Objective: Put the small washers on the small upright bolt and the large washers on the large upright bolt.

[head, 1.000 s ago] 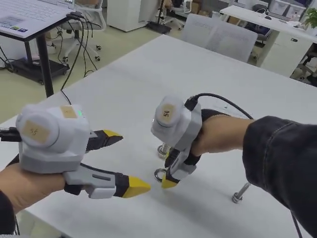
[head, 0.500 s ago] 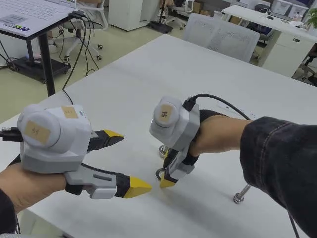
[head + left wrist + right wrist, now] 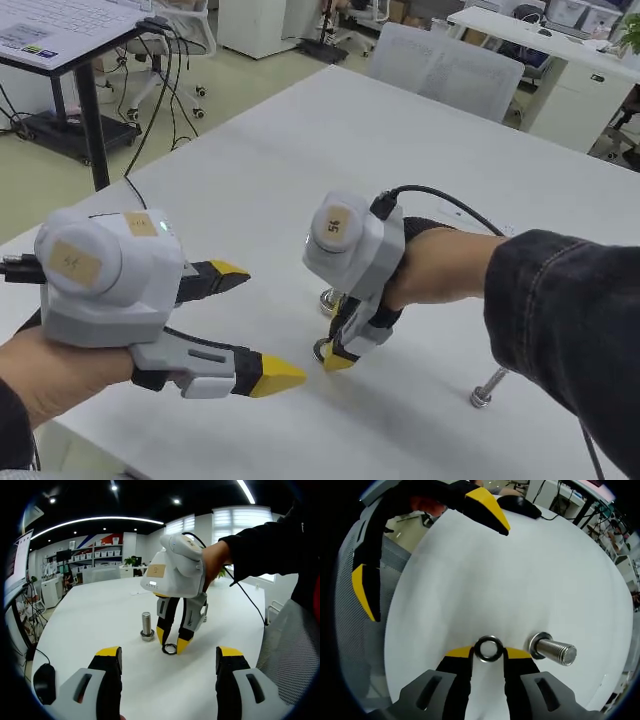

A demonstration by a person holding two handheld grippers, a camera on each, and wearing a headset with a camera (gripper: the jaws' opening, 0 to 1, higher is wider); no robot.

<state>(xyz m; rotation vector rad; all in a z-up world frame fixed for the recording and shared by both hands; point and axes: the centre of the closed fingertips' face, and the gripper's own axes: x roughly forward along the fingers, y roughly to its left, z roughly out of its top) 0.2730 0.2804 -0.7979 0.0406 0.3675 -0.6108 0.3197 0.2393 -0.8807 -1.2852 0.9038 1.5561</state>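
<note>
Right gripper (image 3: 171, 642) points down at the white table (image 3: 300, 150), jaws narrow, pinching one washer (image 3: 477, 649) between the yellow tips. The washer sits at table level; can't tell if it touches the surface.

Large bolt (image 3: 146, 625) stands upright on its head. In the right gripper view it's at 3 o'clock of the washer, near but apart. In the head view it's at 12 o'clock of the right gripper's tips, mostly hidden behind the gripper body. Something ring-shaped is at its base; can't tell whether that's the bolt head or a washer.

Small bolt (image 3: 486, 388) is at 4 o'clock of the right gripper in the head view, well apart, next to the person's dark sleeve (image 3: 570, 320).

Left gripper (image 3: 254, 320) is at 9 o'clock of the right one, jaws spread wide, nothing between them, tips aimed toward the washer, held above the table edge.

A black mouse (image 3: 517, 500) lies on the table beyond the left gripper, at 12 o'clock in the right gripper view.
</note>
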